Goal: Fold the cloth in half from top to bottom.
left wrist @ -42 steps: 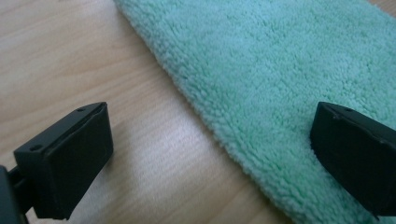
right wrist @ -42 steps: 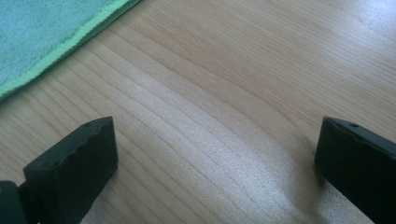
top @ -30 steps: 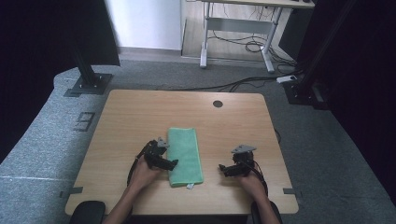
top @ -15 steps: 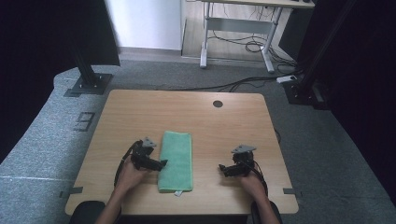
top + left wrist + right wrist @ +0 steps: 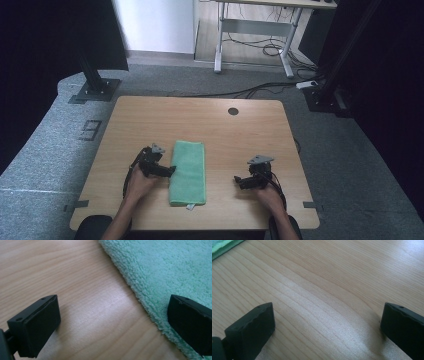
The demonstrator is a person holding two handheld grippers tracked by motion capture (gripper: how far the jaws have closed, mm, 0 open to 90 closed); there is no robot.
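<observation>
A folded green towel (image 5: 188, 171) lies flat on the wooden table (image 5: 210, 125), near the front edge, its long side running away from me. My left gripper (image 5: 170, 170) is at the towel's left edge, low over the wood. In the left gripper view its jaws stand wide apart, one over bare wood, the other over the towel (image 5: 170, 270), with nothing between them. My right gripper (image 5: 239, 181) rests to the right of the towel, apart from it. Its jaws are also spread wide over bare wood, with a corner of the towel (image 5: 222, 246) at the upper left.
A round cable hole (image 5: 233, 111) sits near the table's far edge. Black stand bases (image 5: 92, 90) and cables (image 5: 260, 87) lie on the grey carpet beyond the table. A white desk frame (image 5: 250, 30) stands at the back.
The towel has shifted left and nearer the front edge with the left gripper, which now sits at its left side. The right gripper has stayed put.
</observation>
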